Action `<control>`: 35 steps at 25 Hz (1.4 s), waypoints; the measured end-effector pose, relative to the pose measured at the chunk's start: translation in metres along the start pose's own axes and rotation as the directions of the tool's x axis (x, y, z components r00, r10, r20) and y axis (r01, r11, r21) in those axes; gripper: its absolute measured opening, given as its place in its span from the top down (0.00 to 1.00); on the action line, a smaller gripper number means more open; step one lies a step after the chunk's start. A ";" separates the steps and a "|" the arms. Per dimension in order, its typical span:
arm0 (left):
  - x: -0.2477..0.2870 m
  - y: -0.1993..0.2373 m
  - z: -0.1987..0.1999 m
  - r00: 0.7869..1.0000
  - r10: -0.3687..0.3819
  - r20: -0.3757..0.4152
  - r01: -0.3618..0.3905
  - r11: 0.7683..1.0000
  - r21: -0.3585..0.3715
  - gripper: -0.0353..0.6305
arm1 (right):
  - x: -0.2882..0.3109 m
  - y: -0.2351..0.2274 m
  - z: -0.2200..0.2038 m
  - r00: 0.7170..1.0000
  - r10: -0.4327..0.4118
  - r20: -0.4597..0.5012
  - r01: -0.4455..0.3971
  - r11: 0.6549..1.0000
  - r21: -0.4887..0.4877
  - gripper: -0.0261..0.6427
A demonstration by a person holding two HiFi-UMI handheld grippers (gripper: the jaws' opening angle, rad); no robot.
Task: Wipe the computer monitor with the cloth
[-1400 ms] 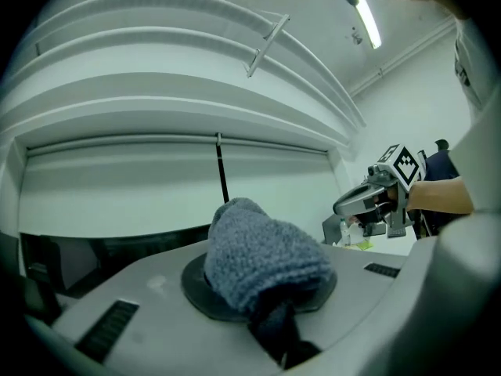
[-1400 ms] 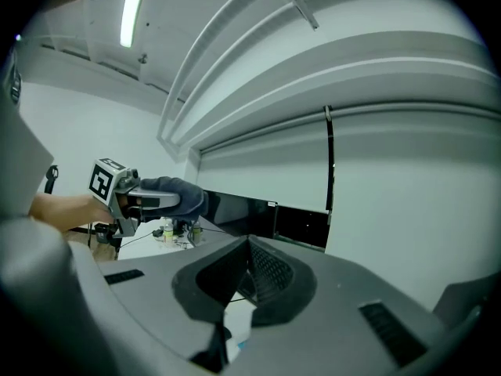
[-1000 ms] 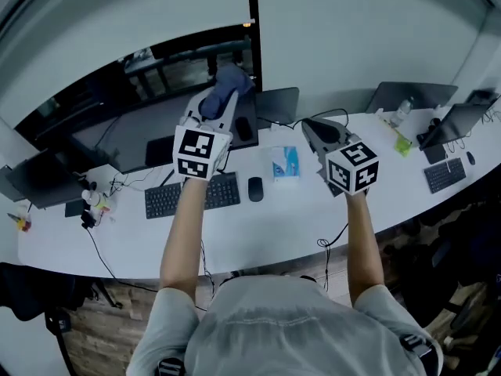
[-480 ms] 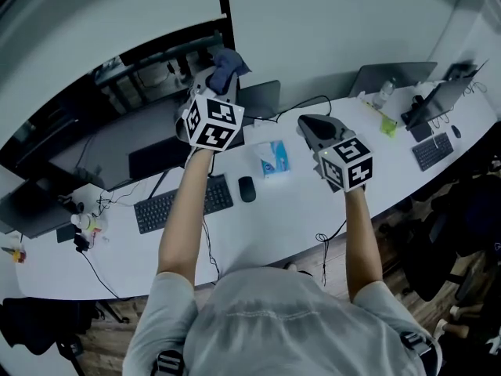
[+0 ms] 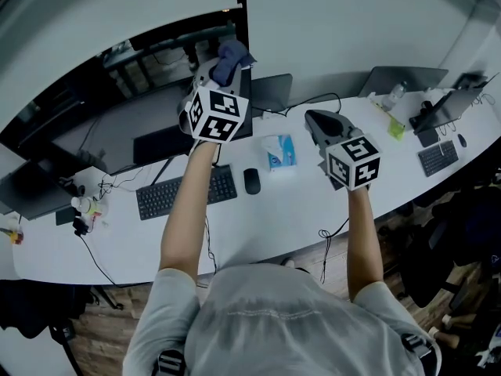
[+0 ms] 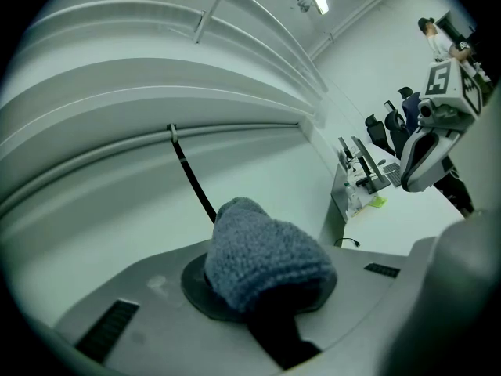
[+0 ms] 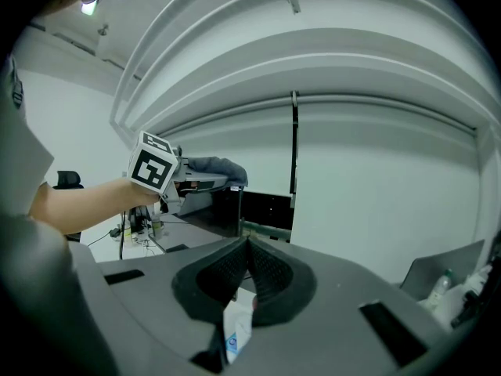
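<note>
My left gripper is raised above the desk and shut on a blue-grey fluffy cloth. In the left gripper view the cloth bulges out between the jaws and hides the tips of the left gripper. The dark monitor stands behind the keyboard, below and left of the cloth. In the right gripper view the cloth sits by the monitor's top edge. My right gripper hovers to the right over the desk. The right gripper is shut with nothing in it.
On the white desk lie a black keyboard, a mouse and a tissue pack. A laptop stands behind them. Further right are another laptop, a second keyboard and cables.
My left gripper has risen and moved away from me with the cloth, towards the top of the monitor. The right gripper has stayed about where it was.
</note>
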State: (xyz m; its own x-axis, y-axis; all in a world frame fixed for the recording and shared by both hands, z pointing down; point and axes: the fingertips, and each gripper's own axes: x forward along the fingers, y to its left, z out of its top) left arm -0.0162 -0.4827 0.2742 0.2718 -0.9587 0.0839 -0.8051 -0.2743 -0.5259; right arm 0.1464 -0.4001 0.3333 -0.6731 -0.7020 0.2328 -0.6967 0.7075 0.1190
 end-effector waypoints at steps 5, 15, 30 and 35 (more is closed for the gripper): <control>-0.016 0.018 -0.015 1.000 0.015 -0.019 -0.016 0.999 -0.035 0.87 | 0.010 0.018 0.007 1.000 0.014 0.008 -0.013 1.000 -0.009 0.96; -0.065 0.077 -0.057 0.994 0.083 -0.072 -0.087 0.994 -0.061 0.87 | 0.044 0.078 0.021 0.997 0.079 0.022 -0.079 0.997 -0.018 0.96; -0.147 0.168 -0.125 0.981 0.153 -0.118 -0.162 0.984 -0.073 0.87 | 0.111 0.172 0.058 0.989 0.129 0.067 -0.128 0.991 -0.026 0.96; -0.175 0.199 -0.148 0.976 0.181 -0.124 -0.193 0.977 -0.089 0.87 | 0.136 0.209 0.068 0.985 0.156 0.068 -0.152 0.987 -0.056 0.96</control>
State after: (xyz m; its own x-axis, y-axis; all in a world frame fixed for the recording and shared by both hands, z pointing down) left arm -0.3021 -0.3812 0.2797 0.0540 -0.9943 0.0918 -0.8860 -0.0901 -0.4548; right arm -0.1074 -0.3537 0.3240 -0.7888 -0.5869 0.1826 -0.5710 0.8096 0.1357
